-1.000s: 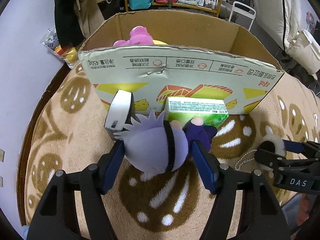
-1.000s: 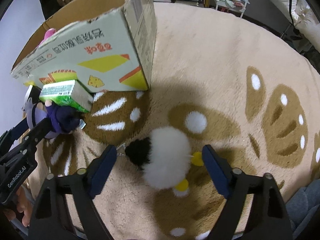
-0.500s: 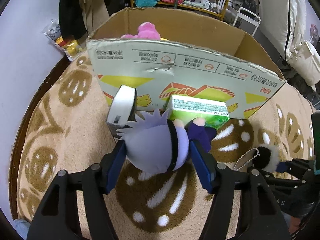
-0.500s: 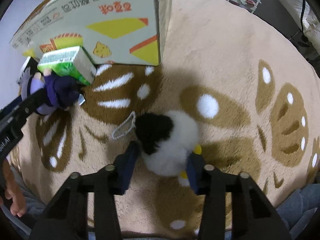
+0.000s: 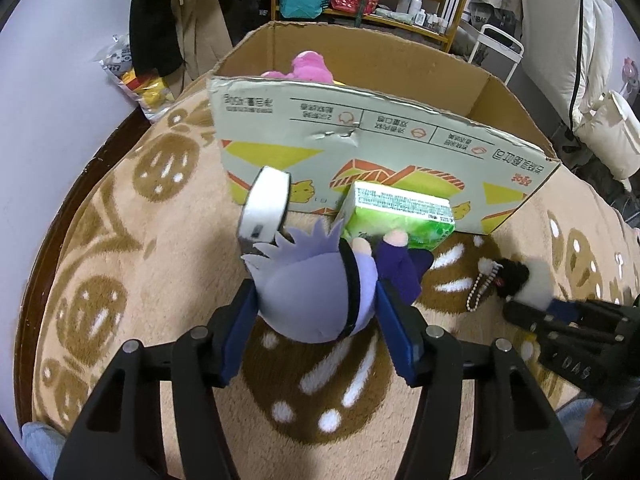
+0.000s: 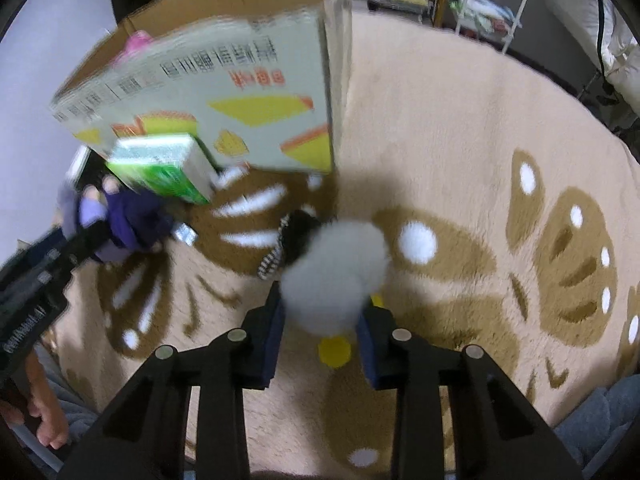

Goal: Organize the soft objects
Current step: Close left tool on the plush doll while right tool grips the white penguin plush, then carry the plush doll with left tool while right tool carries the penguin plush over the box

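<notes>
left wrist: the left claw (image 5: 316, 312) clamps the purple doll (image 5: 316, 292) by its head, as it did 1 second ago, but the doll now hangs higher above the rug (image 5: 120, 240), closer to the rim of the box (image 5: 380, 120). a green carton (image 5: 400, 216) and a white roll (image 5: 266, 204) stand against the box front. a pink toy (image 5: 310, 68) lies inside the box. at right the right claw (image 5: 536, 308) grips a white fluffy toy (image 5: 532, 288).

right wrist: 1 second ago the right claw (image 6: 320, 320) stood wide around the white fluffy toy (image 6: 334, 276); now its pads press both sides of the toy, holding it just above the rug (image 6: 460, 140). the view is blurred. the box (image 6: 240, 92) looms nearer at left.
</notes>
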Tool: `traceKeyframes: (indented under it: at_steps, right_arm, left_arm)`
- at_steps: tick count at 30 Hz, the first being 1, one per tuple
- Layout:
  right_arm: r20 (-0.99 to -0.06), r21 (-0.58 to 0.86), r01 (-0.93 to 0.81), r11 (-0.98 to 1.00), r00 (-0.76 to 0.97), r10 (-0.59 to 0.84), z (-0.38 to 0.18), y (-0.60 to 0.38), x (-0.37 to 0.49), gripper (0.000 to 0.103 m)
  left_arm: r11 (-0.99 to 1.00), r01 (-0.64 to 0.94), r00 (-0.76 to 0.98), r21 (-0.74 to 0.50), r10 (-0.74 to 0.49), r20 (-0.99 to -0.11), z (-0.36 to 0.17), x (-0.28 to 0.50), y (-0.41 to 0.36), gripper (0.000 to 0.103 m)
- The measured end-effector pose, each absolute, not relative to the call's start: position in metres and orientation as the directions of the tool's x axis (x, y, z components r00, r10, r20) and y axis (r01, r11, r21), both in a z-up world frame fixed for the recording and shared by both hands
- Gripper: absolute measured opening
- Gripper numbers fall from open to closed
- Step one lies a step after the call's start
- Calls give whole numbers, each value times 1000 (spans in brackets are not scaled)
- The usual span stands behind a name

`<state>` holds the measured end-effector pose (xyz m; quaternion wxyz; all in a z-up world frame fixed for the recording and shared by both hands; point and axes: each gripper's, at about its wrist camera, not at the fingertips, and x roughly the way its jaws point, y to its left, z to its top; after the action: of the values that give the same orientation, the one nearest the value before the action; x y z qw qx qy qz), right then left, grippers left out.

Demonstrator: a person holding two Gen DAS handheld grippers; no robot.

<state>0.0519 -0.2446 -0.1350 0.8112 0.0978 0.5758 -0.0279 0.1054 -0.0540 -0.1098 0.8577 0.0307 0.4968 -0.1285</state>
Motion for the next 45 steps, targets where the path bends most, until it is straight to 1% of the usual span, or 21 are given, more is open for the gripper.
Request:
traceKeyframes:
  at_steps: [3,4,5,8,9,10,11,20,24,25,26,30,31,33,34,35,39,41,43,45]
  right_arm:
    - [-912,153,140,978,402,85,-122,-243,48,33]
    - [-903,160,133,978,419,91,-118,-242,47,19]
    - [-893,168,122,978,440,99,-113,-241,46,10]
    - [-872,186,102,977,476,117,-101,-243,43,9]
    - [-869,193,94,977,479,125,-100,-243,42,7]
    - [-867,203,91,975,479,136,-99,-242,42,2]
    - [-865,214,91,973,481,145,-98,-242,42,1]
    - [-873,247,112,963,458,170,-105,-248,47,1]
    - [-875,300,105,948,426,229,-113,-245,48,2]
    - [-874,321,103,942,415,252,-116,-245,48,7]
    - [-874,335,102,937,405,268,-119,-243,49,9]
    - [-887,309,77,948,383,258,-125,-234,52,10]
    - [-889,305,70,950,377,258,-127,-231,54,12]
    - [-894,300,63,952,367,257,-131,-226,57,21]
    - [-897,294,55,954,362,255,-133,-223,59,31]
    - [-899,285,48,957,359,250,-135,-220,61,37]
    - [-924,192,12,981,339,177,-145,-206,68,37]
    - [-933,173,9,985,321,161,-154,-203,72,39]
    - [-938,161,3,987,313,152,-159,-201,75,39]
    - [-941,140,-19,990,307,139,-160,-198,78,37]
  left_arm:
    - [968,244,492,-65,-181,-852,-105,99,-49,58]
    - [968,242,497,-63,-180,-849,-103,98,-49,58]
    - [969,240,506,-61,-179,-844,-100,95,-47,58]
    - [971,233,531,-55,-174,-830,-92,90,-43,58]
    - [972,231,537,-54,-173,-826,-89,89,-42,58]
    - [972,229,541,-53,-173,-823,-87,88,-42,58]
    - [973,227,546,-51,-170,-820,-85,87,-41,58]
    - [973,228,553,-37,-161,-818,-83,84,-40,58]
    - [973,229,544,-29,-153,-825,-85,84,-41,59]
    - [973,230,543,-26,-151,-826,-86,84,-41,59]
    - [973,231,540,-22,-147,-828,-87,84,-41,59]
    - [975,223,529,-18,-136,-837,-90,81,-39,59]
    - [975,222,528,-16,-134,-838,-91,80,-39,59]
    - [976,219,532,-1,-120,-838,-91,78,-39,59]
    - [976,219,534,5,-116,-838,-91,77,-39,59]
    - [975,220,534,11,-111,-838,-92,77,-39,59]
    - [975,221,530,17,-106,-841,-93,76,-39,59]
    - [975,220,528,13,-107,-843,-94,77,-39,59]
    - [976,218,526,11,-108,-844,-95,78,-39,59]
    - [976,218,521,10,-108,-847,-97,79,-40,59]
